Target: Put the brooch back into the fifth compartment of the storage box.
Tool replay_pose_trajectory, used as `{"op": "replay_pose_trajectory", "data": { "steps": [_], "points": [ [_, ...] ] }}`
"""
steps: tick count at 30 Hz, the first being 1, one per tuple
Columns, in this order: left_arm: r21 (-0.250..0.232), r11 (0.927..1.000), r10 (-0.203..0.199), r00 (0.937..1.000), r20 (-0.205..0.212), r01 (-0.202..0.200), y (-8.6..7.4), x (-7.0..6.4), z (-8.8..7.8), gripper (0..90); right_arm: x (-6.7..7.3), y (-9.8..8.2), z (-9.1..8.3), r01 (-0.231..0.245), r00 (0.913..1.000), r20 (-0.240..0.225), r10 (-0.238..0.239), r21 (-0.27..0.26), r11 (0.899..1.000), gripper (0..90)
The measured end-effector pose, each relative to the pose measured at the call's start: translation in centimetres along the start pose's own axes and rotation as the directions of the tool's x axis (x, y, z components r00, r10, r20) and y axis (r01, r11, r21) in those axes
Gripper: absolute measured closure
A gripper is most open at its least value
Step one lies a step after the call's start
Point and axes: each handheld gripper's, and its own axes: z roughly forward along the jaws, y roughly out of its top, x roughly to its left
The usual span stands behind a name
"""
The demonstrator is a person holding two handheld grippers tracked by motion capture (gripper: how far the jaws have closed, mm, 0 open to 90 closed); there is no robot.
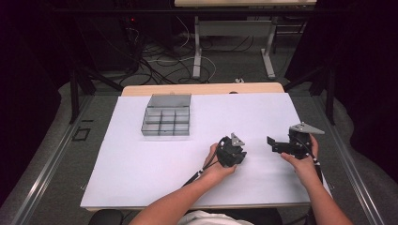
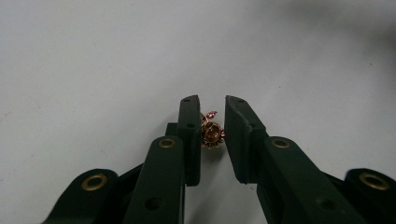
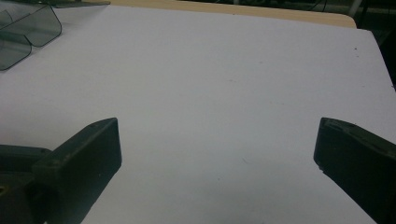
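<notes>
Left tool [image 2: 212,135]: pointed down at the desk [image 1: 141,159], jaws narrowly parted around a small gold-and-pink ornament [image 2: 211,132], which touched the left jaw.
Right tool [image 3: 217,154]: jaws spread wide, nothing between them.
Compartment box [image 1: 166,121]: well apart, far left of desk.

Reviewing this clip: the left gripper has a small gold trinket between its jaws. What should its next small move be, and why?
Probably close the left gripper on the trinket. The jaws stand either side of it, one jaw right against it and a gap left at the other, so it does not look clamped yet. The right gripper is wide open over bare white sheet, and the compartment box sits apart, a likely destination afterwards.
</notes>
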Motion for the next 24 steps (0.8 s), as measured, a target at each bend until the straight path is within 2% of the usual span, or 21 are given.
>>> {"op": "replay_pose_trajectory", "data": {
  "steps": [12,24],
  "points": [
    [-0.007,0.9987,-0.051,0.9980,-0.037,0.050,0.3,1.8,-0.7,76.6,0.0,0.0,0.0,0.002,1.0000,0.003,-0.002,-0.004,1.000,0.4],
    [-0.030,0.9927,-0.119,0.9903,-0.072,0.117,0.7,4.2,-1.9,76.6,0.0,0.0,0.0,-0.001,1.0000,-0.004,0.001,-0.001,1.000,0.5]
  ]
}}
